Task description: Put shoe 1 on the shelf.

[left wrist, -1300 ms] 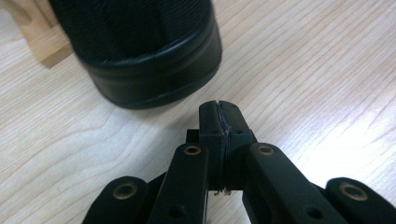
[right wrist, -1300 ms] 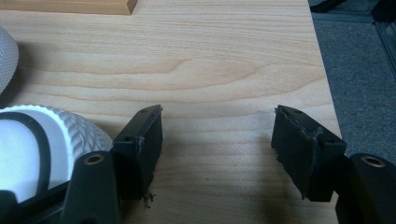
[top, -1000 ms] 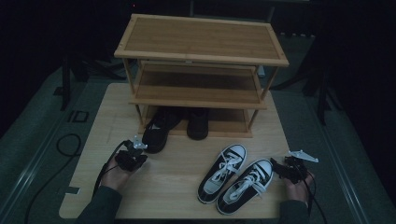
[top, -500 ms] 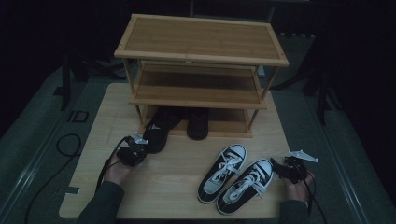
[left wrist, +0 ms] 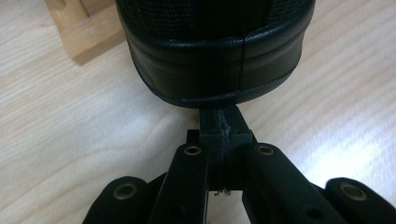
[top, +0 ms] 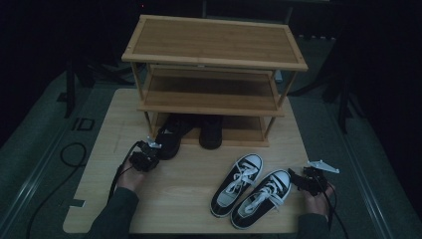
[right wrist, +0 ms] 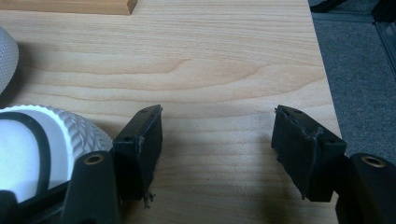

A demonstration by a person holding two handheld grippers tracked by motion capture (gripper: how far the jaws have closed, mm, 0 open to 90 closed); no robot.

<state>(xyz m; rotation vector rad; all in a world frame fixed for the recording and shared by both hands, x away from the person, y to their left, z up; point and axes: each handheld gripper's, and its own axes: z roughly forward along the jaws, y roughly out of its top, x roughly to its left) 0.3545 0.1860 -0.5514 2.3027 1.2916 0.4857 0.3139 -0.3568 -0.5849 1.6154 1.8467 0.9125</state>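
My left gripper (top: 149, 149) meets the black shoe (top: 169, 142); my right gripper (top: 298, 178) waits by the sneakers.

From above, the black shoe lies at the shelf's (top: 214, 59) left foot on the surface (top: 194, 184). Left gripper view — jaws clenched together, tips touching the shoe's heel (left wrist: 215, 70). Right gripper view — jaws released, spread wide, a sneaker toe (right wrist: 46, 140) just beside one.

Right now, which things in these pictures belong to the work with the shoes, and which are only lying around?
Belong to the work:
- black shoe at the rack's bottom shelf, its heel before the shut left gripper
- second black shoe beside it
- three-tier bamboo shoe rack
- pair of black-and-white canvas sneakers, next to the open right gripper

Lying about:
- black cable on the grey floor
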